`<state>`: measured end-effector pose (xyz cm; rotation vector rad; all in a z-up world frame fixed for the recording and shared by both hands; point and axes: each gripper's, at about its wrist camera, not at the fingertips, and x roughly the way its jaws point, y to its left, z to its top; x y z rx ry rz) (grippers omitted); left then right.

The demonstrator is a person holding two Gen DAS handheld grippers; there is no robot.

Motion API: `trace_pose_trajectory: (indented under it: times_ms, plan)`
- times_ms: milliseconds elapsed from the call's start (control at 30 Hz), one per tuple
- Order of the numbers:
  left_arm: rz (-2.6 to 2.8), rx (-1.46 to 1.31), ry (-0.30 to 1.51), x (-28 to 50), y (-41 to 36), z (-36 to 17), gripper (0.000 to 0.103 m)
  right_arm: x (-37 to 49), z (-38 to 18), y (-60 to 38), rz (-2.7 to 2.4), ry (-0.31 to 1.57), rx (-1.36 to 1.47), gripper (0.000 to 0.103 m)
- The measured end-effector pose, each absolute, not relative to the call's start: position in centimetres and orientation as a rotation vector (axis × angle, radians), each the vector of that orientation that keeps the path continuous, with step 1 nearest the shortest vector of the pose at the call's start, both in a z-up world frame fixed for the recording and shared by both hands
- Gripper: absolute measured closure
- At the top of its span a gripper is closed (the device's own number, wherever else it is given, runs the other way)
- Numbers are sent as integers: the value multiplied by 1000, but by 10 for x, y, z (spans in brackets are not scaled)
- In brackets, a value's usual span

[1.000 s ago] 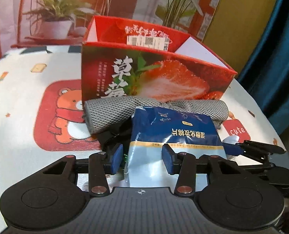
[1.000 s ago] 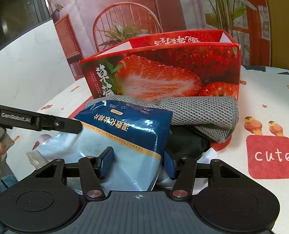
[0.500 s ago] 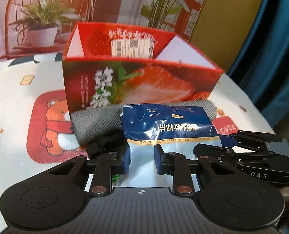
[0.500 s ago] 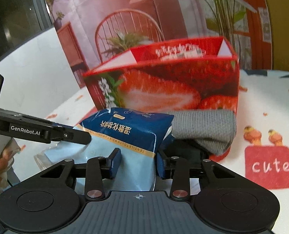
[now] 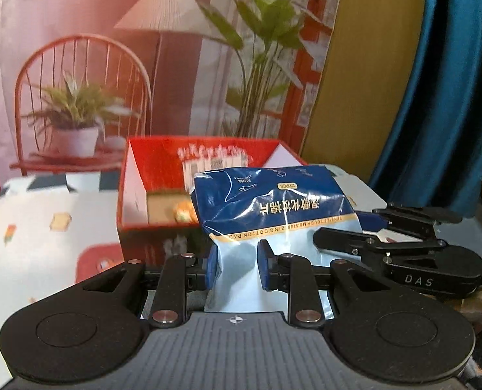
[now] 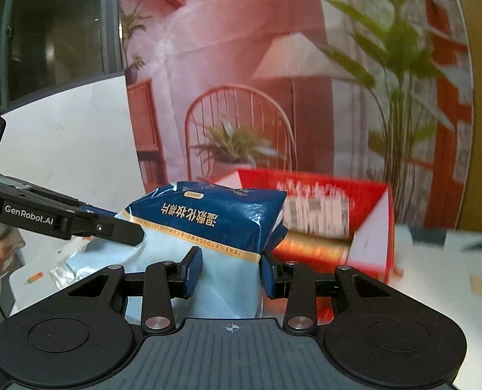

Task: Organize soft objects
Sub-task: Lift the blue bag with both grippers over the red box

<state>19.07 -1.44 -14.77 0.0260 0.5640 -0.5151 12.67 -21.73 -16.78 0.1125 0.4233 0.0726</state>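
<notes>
**Desk:** What is happening in the shot?

**Photographer:** Two hand-held grippers are carrying one soft blue-and-white plastic packet of cotton pads (image 5: pixel 273 208) above the worktop (image 5: pixel 30 227), just in front of the open red cardboard strawberry box (image 5: pixel 163 169). The left gripper (image 5: pixel 233 268) is pinching the packet's pale lower end between its blue-padded jaws; the right gripper (image 6: pixel 228 271) is clamping the same end from the other side, the film creasing at both grips.

**Desk:** Which step is that?

**Photographer:** It looks like the transfer, the packet lifted and not yet inside. The next move is probably calling for both grippers to be travelling forward together over the near wall, then lowering before the jaws let go, so the limp packet is not twisting or catching the rim.

**Desk:** The count?

**Photographer:** One packet, one box, two grippers. Something orange is lying in the box (image 5: pixel 182 213), too blurred to name.
</notes>
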Motion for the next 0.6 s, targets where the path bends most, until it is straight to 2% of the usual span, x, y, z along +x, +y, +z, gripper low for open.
trace_pose_trajectory:
  times_ms: [333, 600]
  plan:
    - [-479, 9, 475, 244, -40, -121, 76, 189, -139, -246, 59, 384, 2, 68]
    - [-445, 34, 434, 287, -60, -120, 76, 243, -140, -267, 5, 401, -100, 68]
